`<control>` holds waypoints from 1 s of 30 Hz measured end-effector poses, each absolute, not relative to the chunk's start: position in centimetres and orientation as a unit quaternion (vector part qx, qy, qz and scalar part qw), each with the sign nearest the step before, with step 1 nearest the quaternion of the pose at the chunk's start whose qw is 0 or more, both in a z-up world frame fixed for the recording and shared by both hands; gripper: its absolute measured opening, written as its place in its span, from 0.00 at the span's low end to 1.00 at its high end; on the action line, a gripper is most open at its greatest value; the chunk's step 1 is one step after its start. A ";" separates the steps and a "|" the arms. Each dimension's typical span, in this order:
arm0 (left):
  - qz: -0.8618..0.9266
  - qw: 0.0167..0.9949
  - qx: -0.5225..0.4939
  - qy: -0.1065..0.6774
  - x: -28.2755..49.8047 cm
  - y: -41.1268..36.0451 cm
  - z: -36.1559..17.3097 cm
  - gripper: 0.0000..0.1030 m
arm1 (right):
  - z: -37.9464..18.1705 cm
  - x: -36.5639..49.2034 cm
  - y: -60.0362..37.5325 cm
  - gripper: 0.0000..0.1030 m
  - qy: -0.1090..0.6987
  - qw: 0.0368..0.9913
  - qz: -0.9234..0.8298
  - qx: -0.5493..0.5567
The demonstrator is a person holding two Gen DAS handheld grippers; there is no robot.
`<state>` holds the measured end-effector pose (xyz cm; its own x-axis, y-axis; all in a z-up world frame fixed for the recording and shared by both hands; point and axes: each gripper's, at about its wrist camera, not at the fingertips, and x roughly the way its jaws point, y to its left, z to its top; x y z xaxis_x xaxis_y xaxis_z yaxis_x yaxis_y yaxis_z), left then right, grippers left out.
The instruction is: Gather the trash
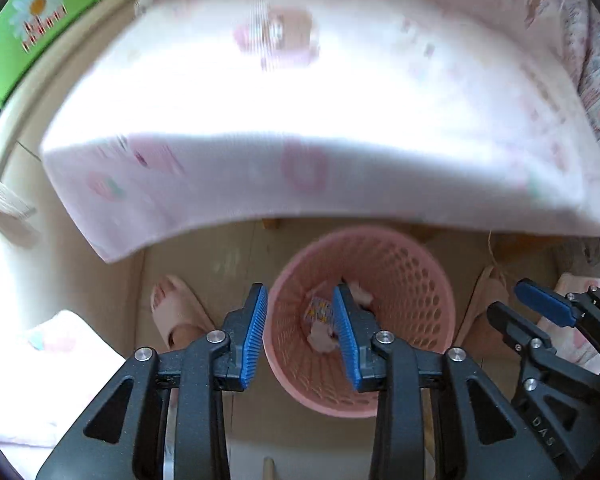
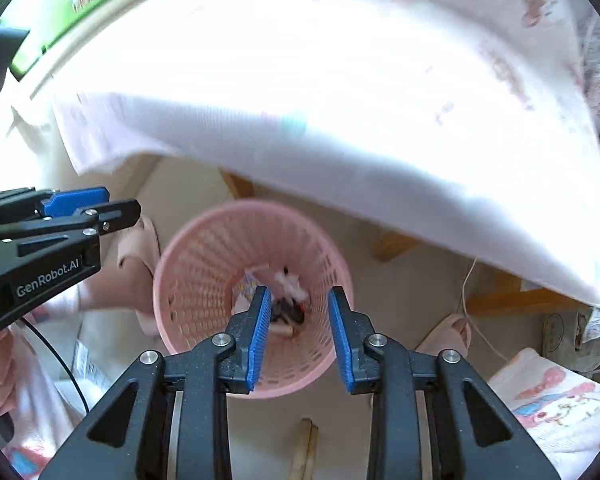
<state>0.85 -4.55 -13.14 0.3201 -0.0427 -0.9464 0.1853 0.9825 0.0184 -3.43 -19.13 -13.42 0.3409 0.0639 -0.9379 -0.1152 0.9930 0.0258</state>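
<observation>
A pink perforated waste basket (image 1: 400, 280) stands on the floor below the bed edge; it also shows in the right wrist view (image 2: 204, 272). Trash lies in its bottom: a patterned wrapper (image 1: 319, 310), white crumpled paper (image 2: 290, 280) and a dark item (image 2: 288, 310). My left gripper (image 1: 302, 328) is open and empty above the basket. My right gripper (image 2: 298, 328) is open and empty above the basket too. The right gripper also shows at the right in the left wrist view (image 1: 536, 308), and the left gripper shows at the left in the right wrist view (image 2: 96, 208).
A bed with a white and pink printed sheet (image 1: 300, 120) overhangs the basket. Pink slippers (image 1: 176, 312) (image 2: 444, 336) lie on the floor on either side. A white cable (image 2: 472, 308) runs by the wooden bed legs (image 2: 392, 246). A green wall (image 1: 16, 40) is far left.
</observation>
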 end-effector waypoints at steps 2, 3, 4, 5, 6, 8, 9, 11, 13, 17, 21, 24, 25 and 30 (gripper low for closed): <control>-0.070 0.827 0.069 0.553 0.5 -4.6 -11.7 0.44 | -12.2 -3.5 -19.6 0.31 0.558 0.828 0.050 -0.015; -0.069 0.836 0.070 0.540 0.3 -4.5 -11.1 0.50 | -11.6 -3.6 -19.8 0.31 0.550 0.834 0.047 -0.010; -0.069 0.843 0.069 0.529 0.2 -4.5 -10.5 0.55 | -11.0 -3.7 -20.0 0.31 0.541 0.840 0.045 -0.007; -0.070 0.848 0.065 0.521 0.1 -4.5 -10.0 0.57 | -10.5 -3.8 -20.2 0.31 0.533 0.845 0.042 -0.006; -0.071 0.853 0.063 0.513 0.0 -4.5 -9.6 0.59 | -10.0 -3.9 -20.3 0.31 0.524 0.851 0.037 -0.009; -0.069 0.864 0.069 0.494 -0.3 -4.7 -8.7 0.65 | -9.0 -4.1 -20.3 0.32 0.505 0.863 0.030 -0.019; -0.068 0.870 0.073 0.483 -0.4 -4.8 -8.3 0.74 | -8.7 -4.2 -20.3 0.36 0.499 0.866 0.027 -0.023; -0.068 0.880 0.075 0.465 -0.6 -4.6 -7.4 0.82 | -7.8 -4.6 -20.3 0.51 0.474 0.880 0.023 -0.034; -0.065 0.888 0.075 0.448 -0.9 -4.7 -6.7 0.87 | -6.9 -5.1 -20.1 0.64 0.454 0.890 0.022 -0.038; -0.064 0.899 0.067 0.429 -1.2 -4.3 -5.7 0.96 | -6.0 -5.7 -20.0 0.78 0.433 0.900 0.020 -0.030; -0.073 0.907 0.065 0.409 -1.5 -4.2 -4.8 0.99 | -5.2 -6.2 -20.2 0.85 0.409 0.912 0.012 -0.033; -0.074 0.913 0.054 0.397 -1.5 -3.8 -4.2 0.99 | -4.7 -6.4 -21.1 0.87 0.395 0.919 0.005 -0.015; -0.073 0.914 0.052 0.395 -1.5 -3.7 -4.1 0.99 | -4.6 -6.4 -21.4 0.87 0.392 0.920 0.005 -0.005; -0.068 0.922 0.053 0.378 -1.8 -3.4 -3.5 0.99 | -3.8 -6.8 -22.5 1.00 0.373 0.927 0.002 0.028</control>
<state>-1.85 -3.41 -3.45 0.7058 -0.0848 -0.7033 0.1644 0.9853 0.0461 -6.77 -22.50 -3.82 0.7217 0.0236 -0.6918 0.0176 0.9985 0.0525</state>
